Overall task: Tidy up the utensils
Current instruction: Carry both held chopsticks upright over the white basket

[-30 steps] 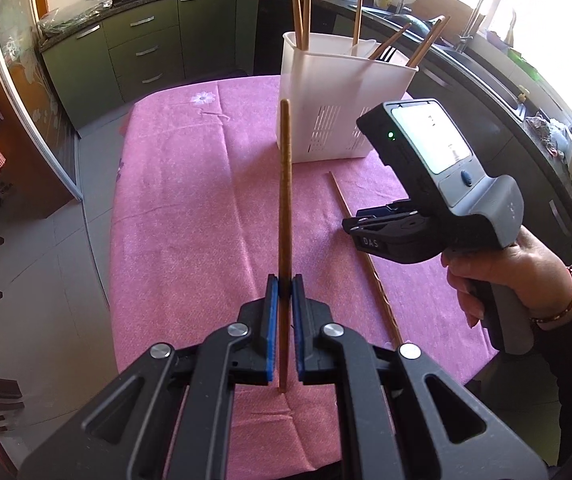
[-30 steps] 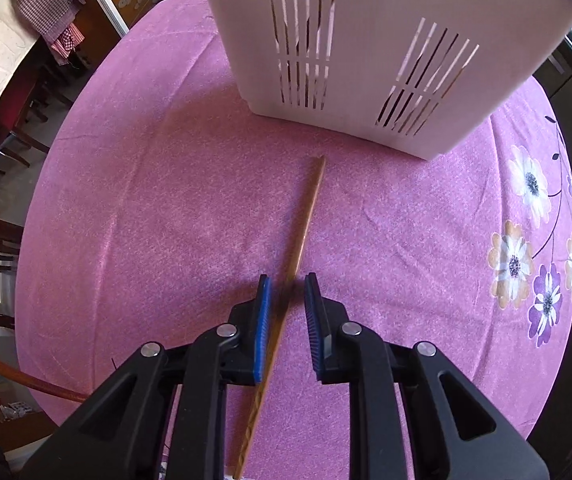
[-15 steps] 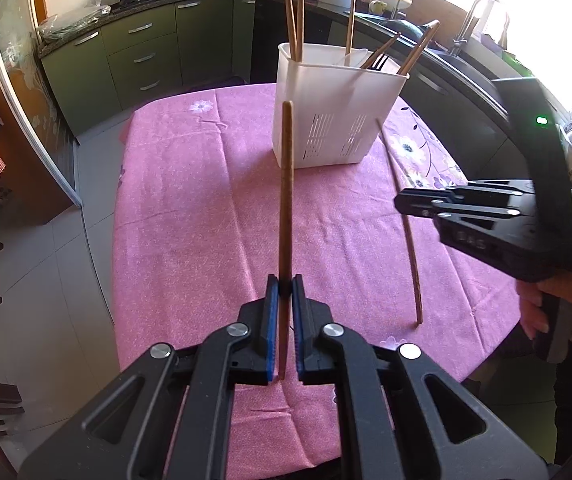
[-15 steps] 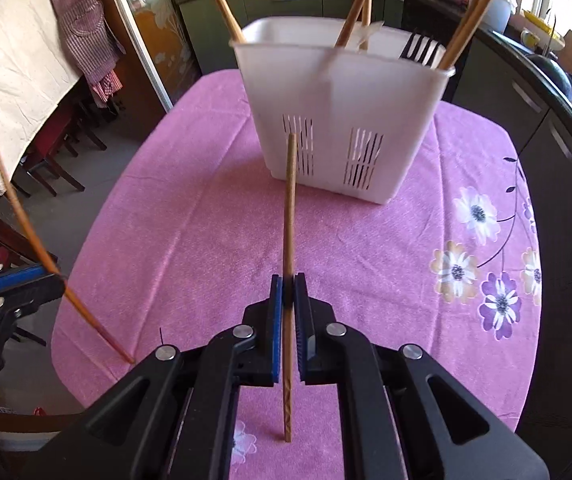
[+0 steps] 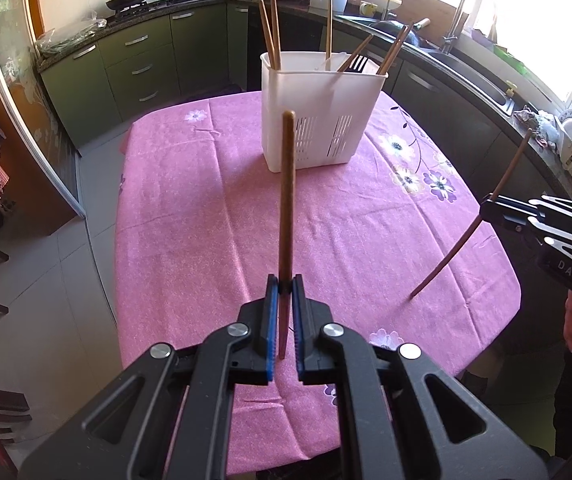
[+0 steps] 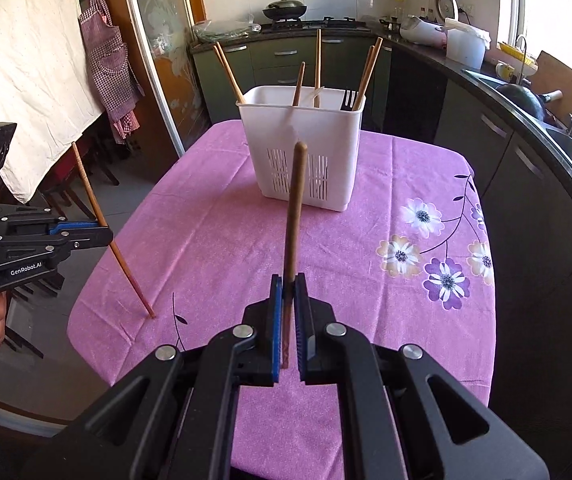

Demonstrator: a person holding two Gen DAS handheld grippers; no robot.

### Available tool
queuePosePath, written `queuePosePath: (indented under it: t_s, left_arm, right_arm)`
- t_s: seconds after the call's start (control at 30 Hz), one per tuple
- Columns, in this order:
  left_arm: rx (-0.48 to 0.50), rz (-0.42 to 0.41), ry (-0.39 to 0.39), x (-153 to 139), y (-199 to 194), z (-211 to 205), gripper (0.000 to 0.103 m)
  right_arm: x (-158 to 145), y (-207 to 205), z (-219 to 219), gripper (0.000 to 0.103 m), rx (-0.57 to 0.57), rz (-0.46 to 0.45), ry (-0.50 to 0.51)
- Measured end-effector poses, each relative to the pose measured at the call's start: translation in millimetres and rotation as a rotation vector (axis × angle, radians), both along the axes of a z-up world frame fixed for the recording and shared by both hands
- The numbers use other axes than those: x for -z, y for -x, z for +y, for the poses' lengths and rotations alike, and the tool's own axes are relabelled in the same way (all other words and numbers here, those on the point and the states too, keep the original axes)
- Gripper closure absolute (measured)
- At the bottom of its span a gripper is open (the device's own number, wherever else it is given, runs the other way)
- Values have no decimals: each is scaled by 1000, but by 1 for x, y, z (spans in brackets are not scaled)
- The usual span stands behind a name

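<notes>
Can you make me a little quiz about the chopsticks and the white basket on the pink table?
1. True or false: the left gripper is empty.
2. What does the right gripper hold? A) a fork B) a chopstick C) nothing
3. Fill in: the white basket stands on a ____ tablecloth.

Key:
1. False. It is shut on the left chopstick.
2. B. It is shut on the right chopstick.
3. Pink, with flowers.
</notes>
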State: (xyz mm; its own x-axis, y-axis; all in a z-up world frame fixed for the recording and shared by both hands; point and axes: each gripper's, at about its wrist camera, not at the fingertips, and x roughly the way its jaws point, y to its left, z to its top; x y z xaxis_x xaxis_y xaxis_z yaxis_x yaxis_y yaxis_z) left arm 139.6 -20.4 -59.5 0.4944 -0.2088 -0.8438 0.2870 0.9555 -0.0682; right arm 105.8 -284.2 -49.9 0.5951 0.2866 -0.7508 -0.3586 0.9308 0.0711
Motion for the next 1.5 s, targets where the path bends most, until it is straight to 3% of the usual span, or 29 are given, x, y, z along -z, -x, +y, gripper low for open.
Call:
queuePosePath:
  t_s: [0.57,0.7,0.87,1.03,1.17,1.33,1.5]
  left_arm:
    - [24,-33,-5,-24,-6,-11,96]
    - [34,-63,22,-48,-18,-18,96]
    - [43,-162,36,-94,-44,-35,96]
    - [41,-262,56,-143,-79,-55,96]
    - [23,-314,62,-165,-111,-68,96]
    - [0,-328,38,-161,-147,-84,96]
    - [-20,-231,7,-126,-172,-89,96]
  right_arm:
    - [-9,-7,-6,96,-8,-14,-30]
    - [-23,-10,-6,96,-13,-40,-51]
    - [-37,-13,-7,96,-24,-66,-80]
    - [-28,-21,-14,96,-23,-40,-92]
    - [-17,-28,-25,96,-6,-14,-108]
    - [-8,-32,-37,96,6,3,-123]
    - [-6,-34,-44,96,7,6,-132]
